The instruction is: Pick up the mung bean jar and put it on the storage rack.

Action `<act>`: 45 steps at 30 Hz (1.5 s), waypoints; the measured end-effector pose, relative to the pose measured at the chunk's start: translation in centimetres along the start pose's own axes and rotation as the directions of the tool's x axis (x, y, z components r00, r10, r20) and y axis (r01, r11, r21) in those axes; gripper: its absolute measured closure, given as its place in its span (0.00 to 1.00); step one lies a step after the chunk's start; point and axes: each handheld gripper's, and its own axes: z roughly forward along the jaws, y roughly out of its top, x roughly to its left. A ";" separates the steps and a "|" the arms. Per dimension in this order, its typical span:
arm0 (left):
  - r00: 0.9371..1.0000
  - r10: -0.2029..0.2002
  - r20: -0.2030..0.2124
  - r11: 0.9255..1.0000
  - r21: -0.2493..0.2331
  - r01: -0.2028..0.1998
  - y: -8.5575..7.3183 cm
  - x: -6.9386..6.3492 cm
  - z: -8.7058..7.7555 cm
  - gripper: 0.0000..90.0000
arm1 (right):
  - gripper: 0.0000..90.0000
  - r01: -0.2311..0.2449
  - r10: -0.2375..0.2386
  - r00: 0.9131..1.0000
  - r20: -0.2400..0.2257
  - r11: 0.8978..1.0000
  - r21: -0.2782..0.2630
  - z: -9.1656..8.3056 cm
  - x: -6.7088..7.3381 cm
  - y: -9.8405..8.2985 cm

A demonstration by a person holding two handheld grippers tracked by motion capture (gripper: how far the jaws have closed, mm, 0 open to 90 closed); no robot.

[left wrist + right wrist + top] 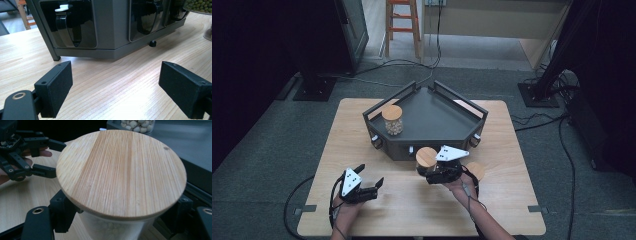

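Right gripper (438, 171) clamped on a jar (426, 161) with a wooden lid, just off the tray's (432, 117) front wall, near the desk's (407, 210) front edge. Left gripper (371, 176) spread wide, gripping nothing, by the front left corner. Second jar (392, 119) inside the tray's left corner.

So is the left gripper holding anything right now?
No, the left gripper has its jaws wide apart over bare wooden table.
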 end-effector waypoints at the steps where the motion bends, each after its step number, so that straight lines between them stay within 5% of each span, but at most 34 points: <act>1: 1.000 0.001 -0.001 1.000 0.002 -0.001 0.0 0.0 0.0 0.13 | 0.28 0.001 -0.001 1.000 0.001 1.000 -0.002 0.0 -0.1 0.0; 45: 1.000 0.016 -0.005 1.000 0.022 -0.016 0.3 -0.3 0.3 0.13 | 0.28 0.006 -0.006 1.000 0.027 1.000 0.000 -0.4 -1.8 3.6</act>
